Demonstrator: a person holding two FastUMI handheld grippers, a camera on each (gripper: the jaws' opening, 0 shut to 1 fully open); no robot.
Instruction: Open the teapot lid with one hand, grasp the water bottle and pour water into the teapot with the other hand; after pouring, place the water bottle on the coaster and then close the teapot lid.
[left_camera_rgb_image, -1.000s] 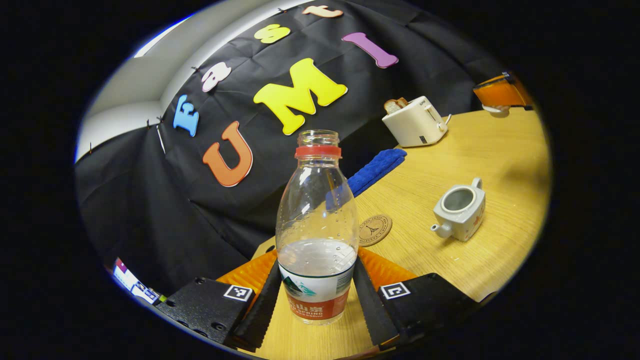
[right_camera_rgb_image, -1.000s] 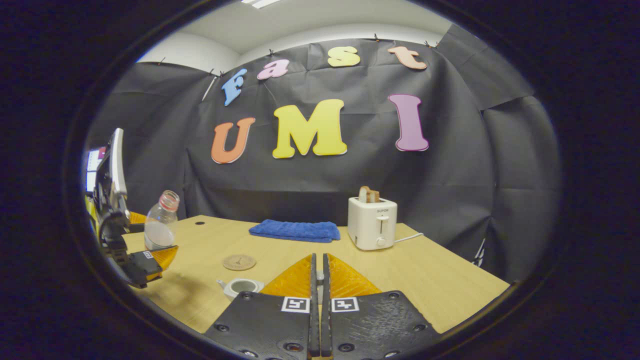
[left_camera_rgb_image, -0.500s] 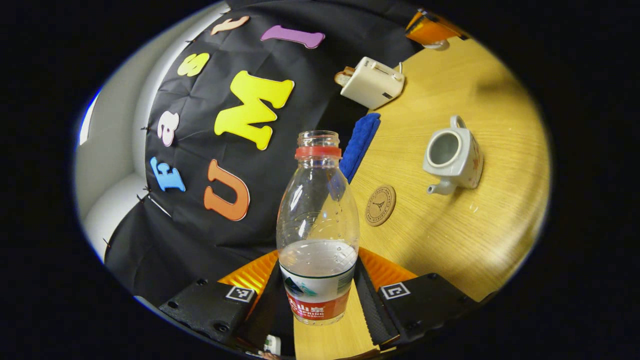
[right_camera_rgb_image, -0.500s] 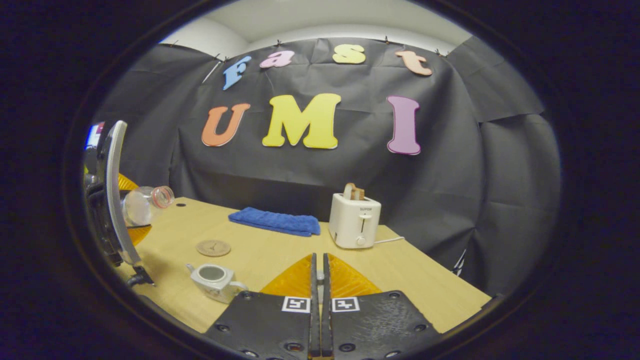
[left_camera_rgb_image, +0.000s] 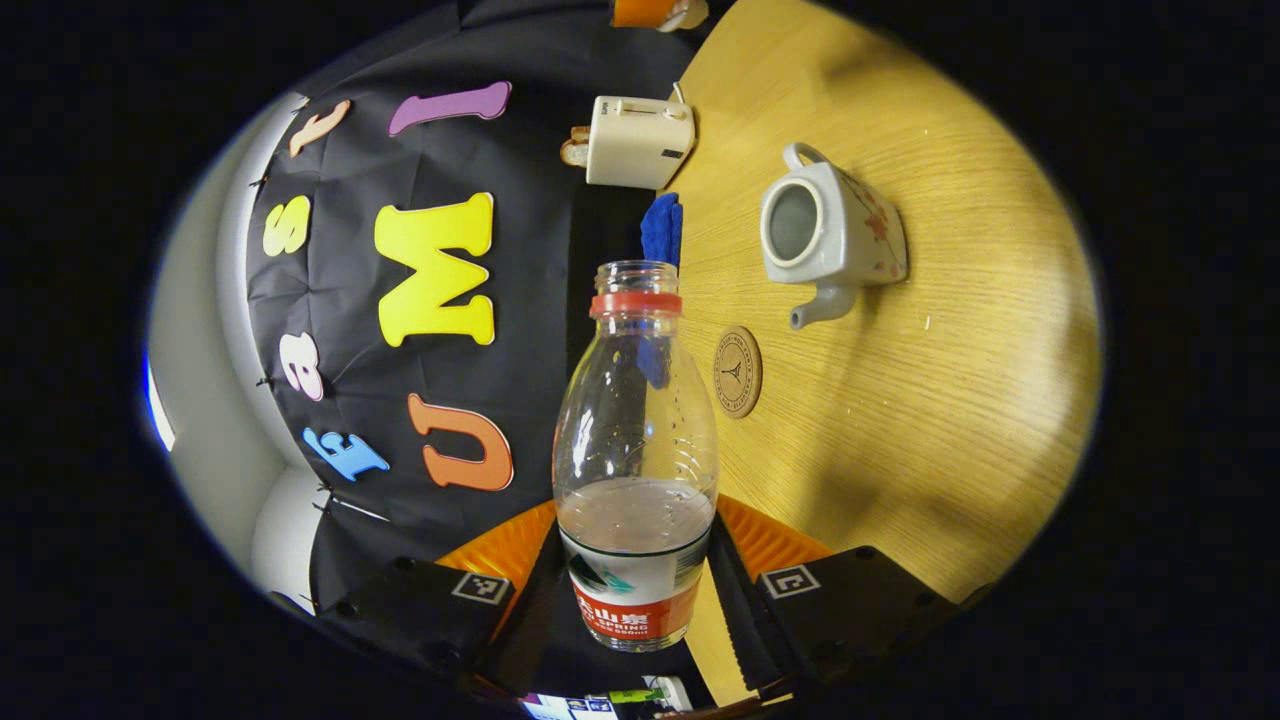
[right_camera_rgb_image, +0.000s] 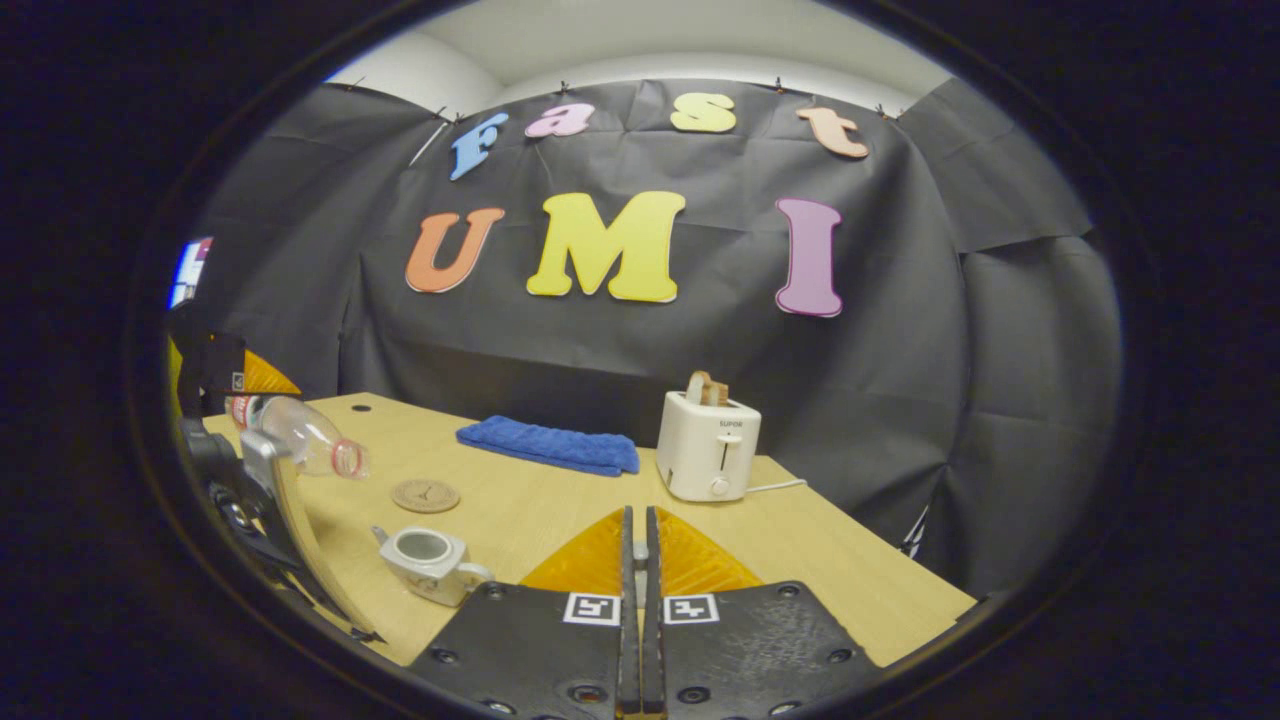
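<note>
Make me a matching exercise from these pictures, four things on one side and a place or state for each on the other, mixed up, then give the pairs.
Things:
1. water bottle
2. teapot
3. coaster
4. toaster

States:
A. bread sticking out of the top
B. lid off, mouth open
C. bare, nothing on it
D. tipped over, held in the left claw

Pairs: 1-D, 2-B, 3-C, 4-A

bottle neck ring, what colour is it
Red. The ring sits just under the bottle mouth, clearest in the left gripper view.
</note>
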